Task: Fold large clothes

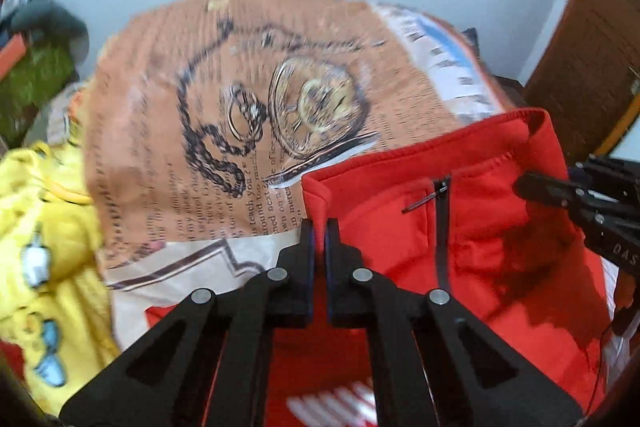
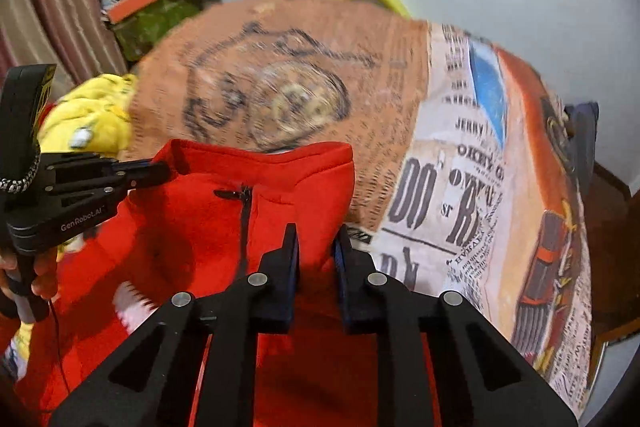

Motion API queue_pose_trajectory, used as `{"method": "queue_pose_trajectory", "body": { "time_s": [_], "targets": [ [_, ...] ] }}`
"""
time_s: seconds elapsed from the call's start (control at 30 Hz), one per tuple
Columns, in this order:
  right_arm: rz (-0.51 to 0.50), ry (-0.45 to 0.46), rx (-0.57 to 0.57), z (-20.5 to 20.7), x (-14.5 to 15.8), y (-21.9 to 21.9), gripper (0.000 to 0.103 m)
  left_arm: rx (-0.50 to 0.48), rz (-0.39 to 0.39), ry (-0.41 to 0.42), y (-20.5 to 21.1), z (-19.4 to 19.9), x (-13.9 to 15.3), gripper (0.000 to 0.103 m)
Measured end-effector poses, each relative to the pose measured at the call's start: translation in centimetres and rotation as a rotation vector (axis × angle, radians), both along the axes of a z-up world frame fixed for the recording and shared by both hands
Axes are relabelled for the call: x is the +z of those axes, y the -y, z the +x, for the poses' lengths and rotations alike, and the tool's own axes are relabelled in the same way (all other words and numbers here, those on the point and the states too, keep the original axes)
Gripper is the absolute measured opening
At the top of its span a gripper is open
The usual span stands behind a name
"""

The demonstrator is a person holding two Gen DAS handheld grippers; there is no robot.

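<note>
Red fleece zip-neck pullover [image 1: 460,227] lies on a bed covered with an orange newspaper-and-pocket-watch print sheet [image 1: 192,107]; its collar end is raised off the sheet between the two tools. A heap of yellow printed clothing [image 1: 44,235] sits just beside it on the left.

Left gripper [image 1: 319,227]: jaws pinched nearly together on the left collar corner, red fabric caught between the pads. The right wrist view confirms this, the same tool [image 2: 160,173] biting the collar edge.

Right gripper [image 2: 316,239]: jaws narrow, clamped on a thicker fold of red fleece at the right collar corner. Zip pull [image 1: 440,189] sits midway between the two grips, so the hold looks symmetric.

Step judged: start of a lift or carry-over fold.

Risks:
- Left bite is shallow, at the very corner; the weight of the hanging body could pull the fleece out.
- Uneven raising of the two hands would skew the fold line off the zip.
- Lower hem is out of sight; it may drag the sheet or catch the yellow heap.
</note>
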State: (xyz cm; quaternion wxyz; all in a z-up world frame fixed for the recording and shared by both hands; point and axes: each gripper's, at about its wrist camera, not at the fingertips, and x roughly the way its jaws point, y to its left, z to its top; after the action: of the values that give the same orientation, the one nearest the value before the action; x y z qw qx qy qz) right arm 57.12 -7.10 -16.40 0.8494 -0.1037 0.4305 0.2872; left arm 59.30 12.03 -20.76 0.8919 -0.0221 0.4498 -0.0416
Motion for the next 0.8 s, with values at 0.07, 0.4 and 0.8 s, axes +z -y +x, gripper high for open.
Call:
{"method": "queue_pose_trajectory", "body": {
  "time_s": [0.07,0.4,0.8],
  "targets": [
    [0.006,0.031,0.019,-2.0,1.4,0.0,0.014,-0.008,0.024,0.028,-0.4,-2.1,1.8,0.003],
    [0.017,0.034,0.073,-10.1,2.3,1.9,0.014,-0.065,0.029,0.044,1.0,-11.8,3.9,0.003],
    [-0.041,-0.126,0.071,-16.0,-3.3,3.4,0.014,-0.128,0.048,-0.068,5.0,-20.0,-3.9,0.003]
  ]
}}
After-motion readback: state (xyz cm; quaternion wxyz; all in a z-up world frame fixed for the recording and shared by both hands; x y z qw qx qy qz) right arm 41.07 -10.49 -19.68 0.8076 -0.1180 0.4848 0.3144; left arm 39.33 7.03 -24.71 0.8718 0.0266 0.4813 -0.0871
